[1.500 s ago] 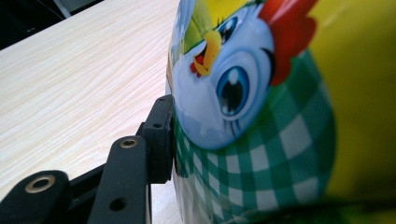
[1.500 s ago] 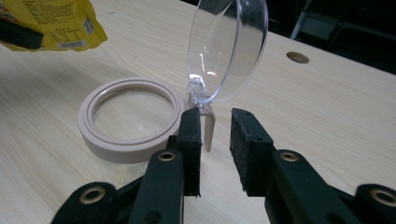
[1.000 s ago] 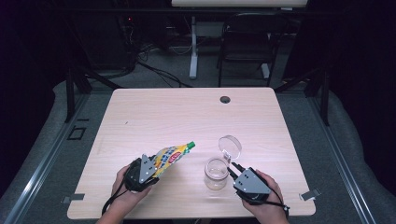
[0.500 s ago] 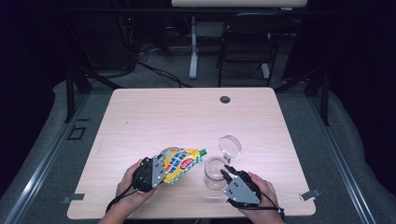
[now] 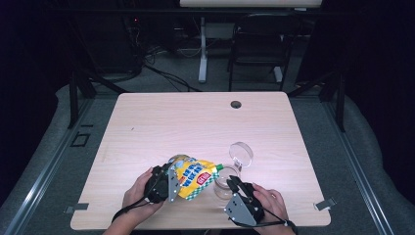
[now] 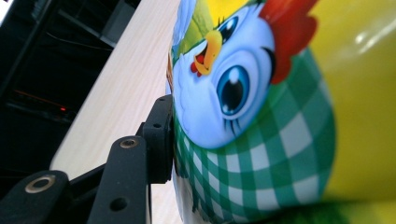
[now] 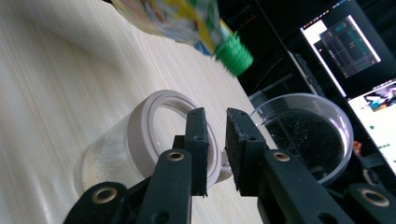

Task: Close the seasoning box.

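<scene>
The left gripper (image 5: pixel 172 182) was clenched on a yellow pouch (image 5: pixel 195 175) with a cartoon chicken and a green check pattern. In the left gripper view one black pad (image 6: pixel 161 140) pressed flat against the printed side of the pouch (image 6: pixel 261 121). The pouch was held close to the near edge of the table (image 5: pixel 161 122), a little left of the middle, and its green cap (image 5: pixel 220 166) pointed to the right, toward a clear jar (image 5: pixel 224 182).

The jar stood open just beside the pouch, also near the near edge. In the right gripper view the right gripper (image 7: pixel 215 140) had its two jaws on both sides of the jar's pale rim (image 7: pixel 144 126), one jaw inside the mouth and one outside. The jaws had just been closing, with the rim between them, but I could not tell if the pads already pressed on it. The cap of the pouch (image 7: pixel 235 55) hung above the jar in this view, not touching it.

A clear round lid (image 5: pixel 241 152) lay on the table just behind the jar, toward the far edge, and apart from both grippers.
</scene>
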